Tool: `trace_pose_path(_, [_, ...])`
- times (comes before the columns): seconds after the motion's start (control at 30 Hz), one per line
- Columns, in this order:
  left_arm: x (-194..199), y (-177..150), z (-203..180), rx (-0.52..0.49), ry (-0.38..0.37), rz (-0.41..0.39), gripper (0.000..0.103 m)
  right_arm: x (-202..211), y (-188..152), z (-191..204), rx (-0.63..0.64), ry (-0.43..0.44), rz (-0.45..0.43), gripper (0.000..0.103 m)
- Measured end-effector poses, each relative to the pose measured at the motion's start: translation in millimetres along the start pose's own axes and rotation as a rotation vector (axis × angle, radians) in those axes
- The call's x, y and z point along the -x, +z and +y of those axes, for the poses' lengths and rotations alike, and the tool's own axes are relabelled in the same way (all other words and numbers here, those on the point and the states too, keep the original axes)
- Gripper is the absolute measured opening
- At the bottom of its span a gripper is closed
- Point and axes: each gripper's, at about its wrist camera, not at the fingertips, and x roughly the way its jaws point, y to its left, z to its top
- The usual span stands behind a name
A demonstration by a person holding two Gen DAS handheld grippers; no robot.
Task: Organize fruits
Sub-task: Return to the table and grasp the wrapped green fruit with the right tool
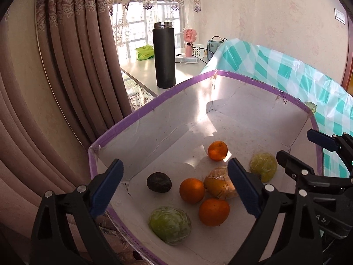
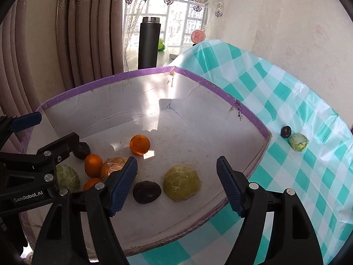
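Hovering over the purple-rimmed box point(image 2: 222, 92), my right gripper point(image 2: 176, 185) and left gripper point(image 1: 174, 185) both hang spread, holding nothing. Nearest lie a dark fruit point(image 2: 146, 192) and a wrapped yellow-green fruit point(image 2: 182, 183); oranges point(image 1: 192, 190) cluster at nine o'clock. Farther, at two o'clock on the checked cloth point(image 2: 286, 101), a small dark fruit point(image 2: 286, 131) touches a wrapped green fruit point(image 2: 298, 142). Probably these remain: I should clear the rim, descend vertically, and straddle one alone.
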Motion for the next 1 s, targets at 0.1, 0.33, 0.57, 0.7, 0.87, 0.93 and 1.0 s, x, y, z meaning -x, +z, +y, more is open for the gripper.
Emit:
trace_pose_path(0.1, [19, 6, -21, -0.02, -0.01, -0.079, 0.101, 23, -5, -38, -0.112, 0.018, -0.103, 0.083])
trace_pose_path(0.33, [63, 14, -113, -0.148, -0.164, -0.24, 0.101, 40, -39, -160, -0.403, -0.156, -0.132, 0.087])
trace_pose_path(0.57, [36, -27, -233, -0.334, -0.43, -0.186, 0.101, 12, -96, -269, -0.616, -0.332, -0.022, 0.087])
trace_pose_path(0.7, [-28, -41, -284, -0.327, -0.465, -0.03, 0.101, -13, -114, -308, -0.691, -0.374, 0.031, 0.087])
trace_pose_path(0.87, [-78, -36, -303, -0.241, -0.519, 0.121, 0.101, -58, -95, -333, -0.63, -0.38, 0.101, 0.087])
trace_pose_path(0.93, [-84, -35, -299, -0.21, -0.563, 0.133, 0.101, -82, -83, -337, -0.574, -0.356, 0.138, 0.087])
trace_pose_path(1.0, [-87, -36, -297, -0.201, -0.609, 0.154, 0.101, -104, -70, -343, -0.545, -0.325, 0.173, 0.087])
